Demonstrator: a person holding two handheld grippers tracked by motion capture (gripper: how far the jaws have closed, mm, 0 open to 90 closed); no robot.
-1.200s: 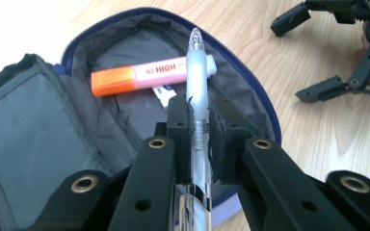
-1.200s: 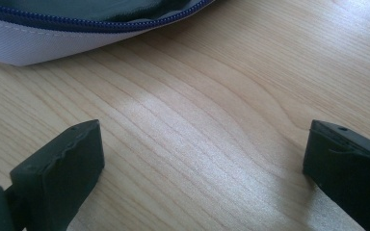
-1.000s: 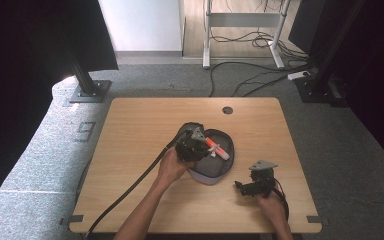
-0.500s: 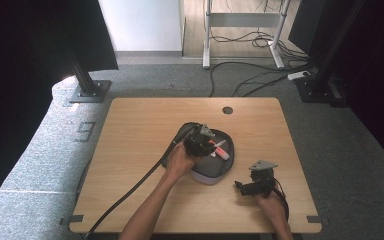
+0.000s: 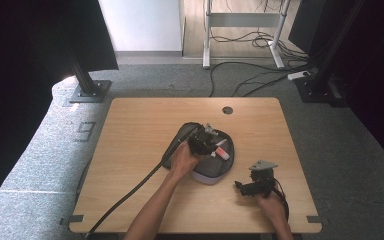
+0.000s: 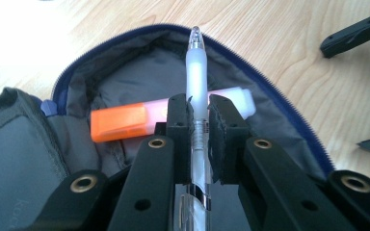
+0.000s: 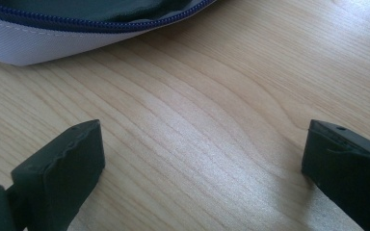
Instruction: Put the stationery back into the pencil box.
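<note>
Clear pen [image 6: 196, 91] pinched upright between left gripper [image 6: 196, 118] pads, over the open grey pouch [image 6: 139, 72] holding an orange-capped marker [image 6: 139, 120]. Right gripper [image 7: 200, 159] spread wide, resting on wooden table [image 5: 140, 125] beside pouch.

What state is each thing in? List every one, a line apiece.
Pencil case: unzipped, lying open on the table.
Clear pen: clamped in the left claw, over the open case.
Highlighter: capped, lying inside the case.
Left claw: shut on the pen.
Right claw: open, empty, low over the table beside the case.
</note>
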